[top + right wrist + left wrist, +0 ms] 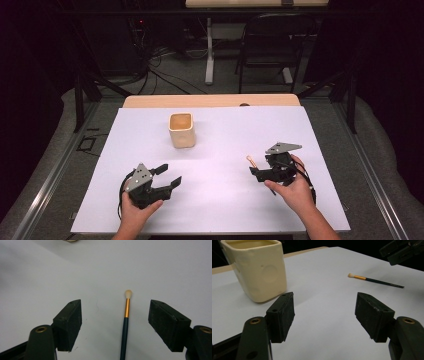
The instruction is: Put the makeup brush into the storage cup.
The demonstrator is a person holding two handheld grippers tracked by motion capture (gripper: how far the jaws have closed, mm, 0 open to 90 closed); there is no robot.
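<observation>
Between my right gripper's parted jaws the paintbrush lies flat on the table, handle toward my hand. My left gripper gapes empty beside the cup.

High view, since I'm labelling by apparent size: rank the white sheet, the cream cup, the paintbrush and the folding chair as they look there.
1. white sheet, by far the largest.
2. folding chair, though it stands farther back, so its look understates it.
3. cream cup.
4. paintbrush, with just its tip end visible beside the right gripper.
</observation>
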